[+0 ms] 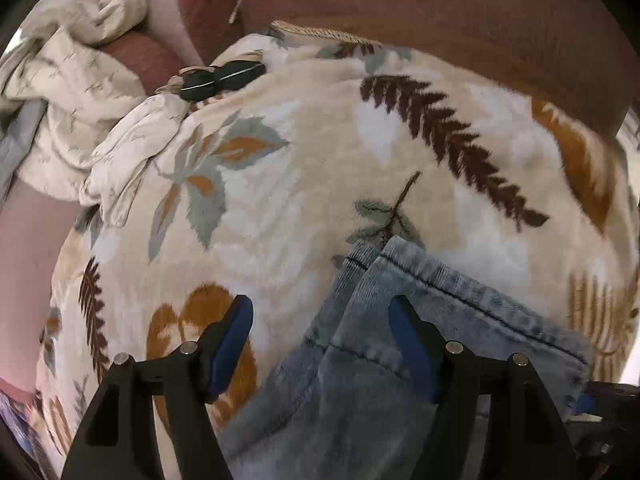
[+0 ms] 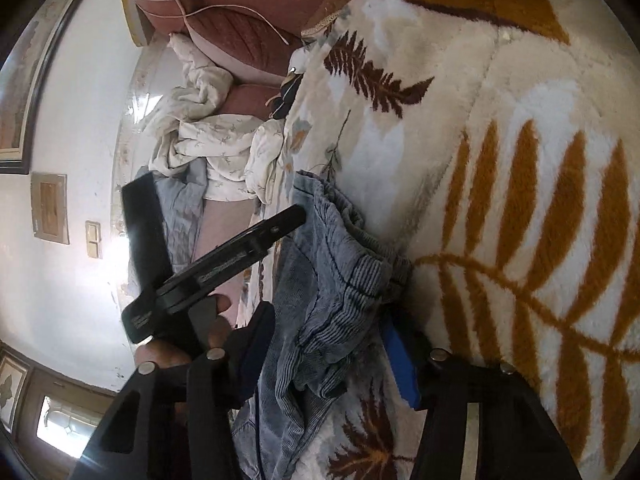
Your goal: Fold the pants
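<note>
Blue denim pants (image 1: pixel 400 340) are lying bunched on a fleecy leaf-print blanket (image 1: pixel 280 184) covering a bed. The left gripper (image 1: pixel 320 344) is hovering over the hem with its jaws apart, one finger resting on denim. The right gripper (image 2: pixel 332 352) is straddling a gathered wad of cloth, jaws not visibly pressing. Closing now is likely risking a pinch of blanket pile or only one layer, skewing the fold.

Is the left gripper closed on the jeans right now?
No, the left gripper stands open, with the jeans lying loose under its right finger.
</note>
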`<action>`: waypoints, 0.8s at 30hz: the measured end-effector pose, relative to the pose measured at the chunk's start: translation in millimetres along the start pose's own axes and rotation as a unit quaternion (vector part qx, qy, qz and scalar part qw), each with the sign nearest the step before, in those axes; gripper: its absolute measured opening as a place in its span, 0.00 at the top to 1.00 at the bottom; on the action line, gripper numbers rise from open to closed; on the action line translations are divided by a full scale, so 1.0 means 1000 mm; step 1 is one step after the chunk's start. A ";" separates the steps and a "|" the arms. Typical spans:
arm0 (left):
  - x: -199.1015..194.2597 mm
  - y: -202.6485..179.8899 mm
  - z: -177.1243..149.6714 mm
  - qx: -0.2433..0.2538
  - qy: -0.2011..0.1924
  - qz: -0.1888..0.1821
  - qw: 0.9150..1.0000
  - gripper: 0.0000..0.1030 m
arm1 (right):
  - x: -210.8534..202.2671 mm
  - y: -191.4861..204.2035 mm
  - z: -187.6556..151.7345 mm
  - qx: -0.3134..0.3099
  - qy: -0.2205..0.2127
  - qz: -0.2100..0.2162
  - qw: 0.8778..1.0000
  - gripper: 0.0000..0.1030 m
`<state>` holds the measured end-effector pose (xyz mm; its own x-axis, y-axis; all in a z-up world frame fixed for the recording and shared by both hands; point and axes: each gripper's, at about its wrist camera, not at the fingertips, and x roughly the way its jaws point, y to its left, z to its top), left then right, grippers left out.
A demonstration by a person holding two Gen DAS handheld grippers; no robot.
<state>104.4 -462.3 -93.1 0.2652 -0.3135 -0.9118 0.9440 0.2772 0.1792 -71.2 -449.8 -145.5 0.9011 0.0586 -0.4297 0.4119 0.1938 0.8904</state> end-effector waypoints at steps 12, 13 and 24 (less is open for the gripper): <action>0.009 -0.009 0.004 0.033 -0.007 -0.057 0.998 0.75 | 0.011 0.004 0.003 -0.024 0.007 0.000 1.000 0.49; 0.008 -0.015 0.004 0.048 -0.009 -0.046 0.998 0.75 | 0.012 0.004 0.004 -0.025 0.008 -0.005 1.000 0.59; 0.002 -0.009 0.003 0.010 -0.025 -0.047 0.999 0.93 | 0.013 0.007 0.003 -0.046 0.009 -0.019 0.999 0.78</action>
<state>97.1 -468.3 -95.9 0.1852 -0.3827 -0.9051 0.9686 0.2268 0.1023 -56.4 -451.1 -144.7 0.8819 0.0669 -0.4666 0.4313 0.2851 0.8560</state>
